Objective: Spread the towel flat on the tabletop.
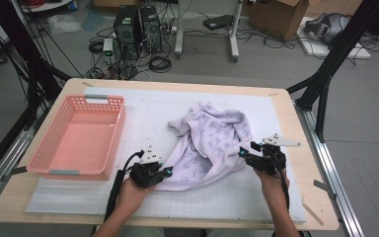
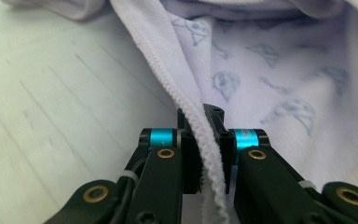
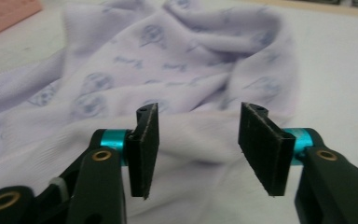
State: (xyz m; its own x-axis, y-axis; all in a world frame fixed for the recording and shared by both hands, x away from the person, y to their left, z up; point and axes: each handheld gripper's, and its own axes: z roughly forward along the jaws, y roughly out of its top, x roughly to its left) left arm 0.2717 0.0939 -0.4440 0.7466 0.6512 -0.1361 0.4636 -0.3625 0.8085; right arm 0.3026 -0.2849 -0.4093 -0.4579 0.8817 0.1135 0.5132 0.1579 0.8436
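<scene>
Between left gripper (image 2: 204, 154) fingers, wordless printed garment (image 2: 261, 70)

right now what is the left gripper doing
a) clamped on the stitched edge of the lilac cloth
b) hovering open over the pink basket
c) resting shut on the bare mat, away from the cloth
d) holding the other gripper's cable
a: in the left gripper view the left gripper has its jaws closed on the stitched hem of the lilac cloth, which runs between them.

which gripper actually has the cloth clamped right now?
The left gripper: its jaws are shut on the stitched hem of the lavender printed cloth. The right gripper stands open, its pads apart with the cloth beyond them.
</scene>
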